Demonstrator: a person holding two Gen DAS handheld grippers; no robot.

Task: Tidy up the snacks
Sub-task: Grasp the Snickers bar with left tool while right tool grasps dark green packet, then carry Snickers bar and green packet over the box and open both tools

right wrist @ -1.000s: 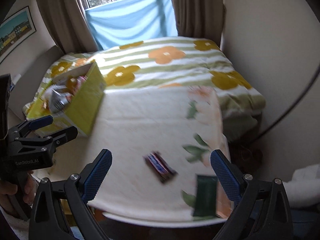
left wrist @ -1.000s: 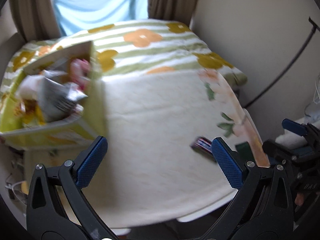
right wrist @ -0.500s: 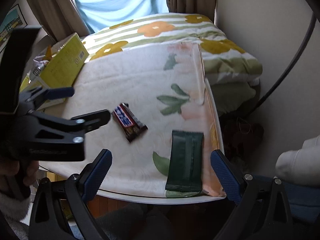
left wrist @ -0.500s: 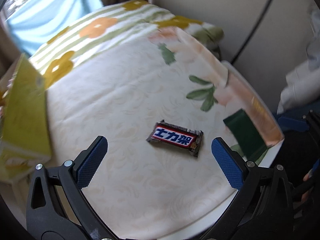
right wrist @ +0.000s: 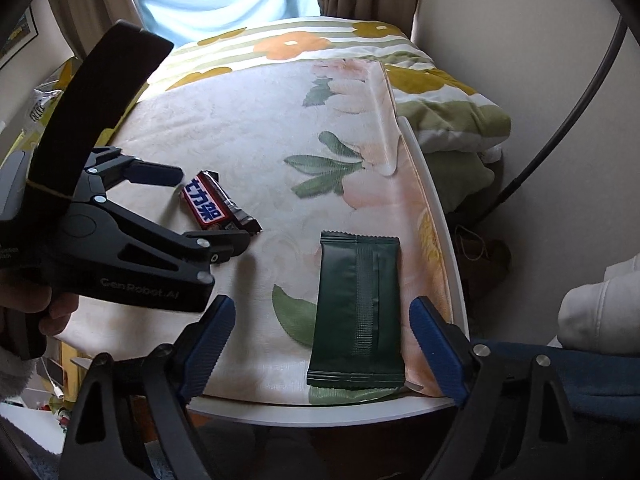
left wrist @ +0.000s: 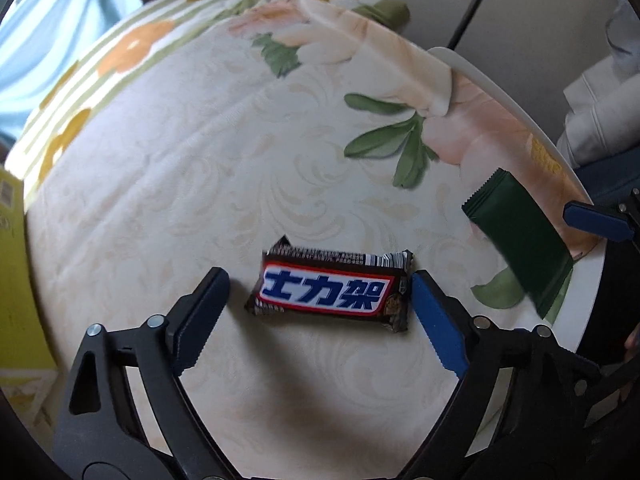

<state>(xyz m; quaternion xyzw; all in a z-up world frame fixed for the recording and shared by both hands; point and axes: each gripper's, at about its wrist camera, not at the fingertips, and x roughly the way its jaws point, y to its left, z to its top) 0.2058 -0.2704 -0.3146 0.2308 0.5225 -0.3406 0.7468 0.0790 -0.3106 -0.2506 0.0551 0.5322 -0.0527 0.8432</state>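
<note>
While its jaws are closing, the left hand-held gripper (left wrist: 320,292) straddles the chocolate bar (left wrist: 330,290), which lies flat on the cloth-covered desk (left wrist: 472,64); the right pad seems to touch the wrapper, the left stands clear. The right hand-held gripper (right wrist: 322,334), also closing but apart, brackets the dark green packet (right wrist: 358,308), lying at four o'clock from the bar near the desk's edge.

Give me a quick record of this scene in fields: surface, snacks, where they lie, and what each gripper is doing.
surface: table under floral cloth
snacks: chocolate bar; green packet
bar: flat, mid-table
packet: flat, near the table's edge
box: yellow, far side from the packet
left gripper: jaws closing, bar between them, no firm grip seen
right gripper: jaws closing, packet between them, not touching
</note>
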